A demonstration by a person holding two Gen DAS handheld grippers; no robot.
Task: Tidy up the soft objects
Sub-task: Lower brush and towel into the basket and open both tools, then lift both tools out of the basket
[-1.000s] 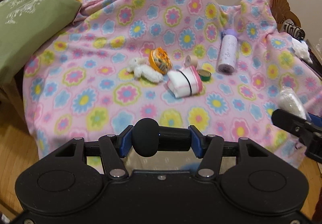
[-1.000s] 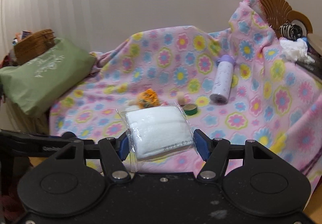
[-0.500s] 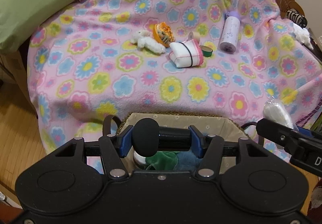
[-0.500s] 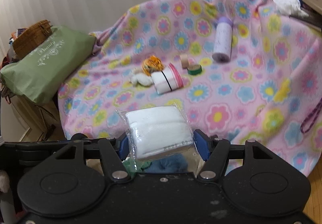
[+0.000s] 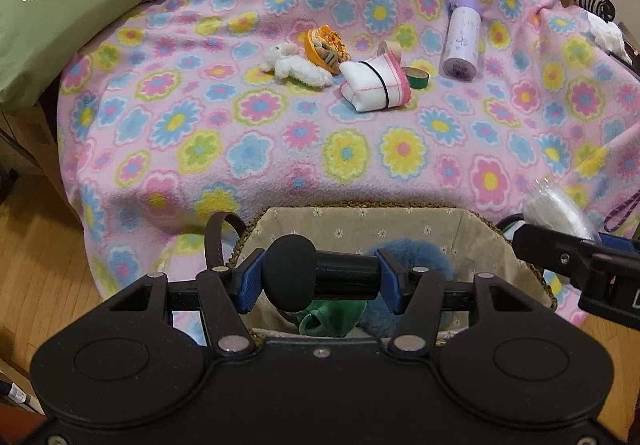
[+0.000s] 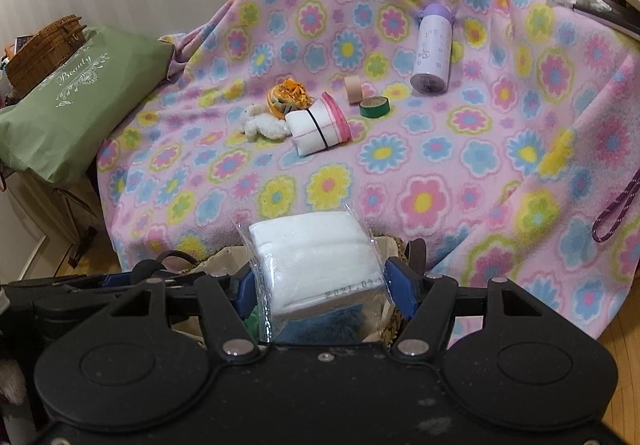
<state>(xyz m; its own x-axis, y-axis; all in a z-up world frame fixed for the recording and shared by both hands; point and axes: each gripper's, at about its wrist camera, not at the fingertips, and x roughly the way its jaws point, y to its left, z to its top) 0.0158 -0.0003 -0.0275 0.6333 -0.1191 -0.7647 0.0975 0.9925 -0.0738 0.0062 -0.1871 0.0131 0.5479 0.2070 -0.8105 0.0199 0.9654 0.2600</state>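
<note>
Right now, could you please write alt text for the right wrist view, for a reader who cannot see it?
The right gripper grips a clear-wrapped white pad pack above a lined basket holding blue and green plush. Behind, a flowered blanket carries a plush toy, a pouch, two tape rolls and a lilac bottle.

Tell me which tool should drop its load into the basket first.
Probably the left. The left tool grips a black foam-tipped object squarely over the lined basket, above the blue fluffy item. The right tool, holding the white wrapped pack, seems nearer the basket's edge.
</note>
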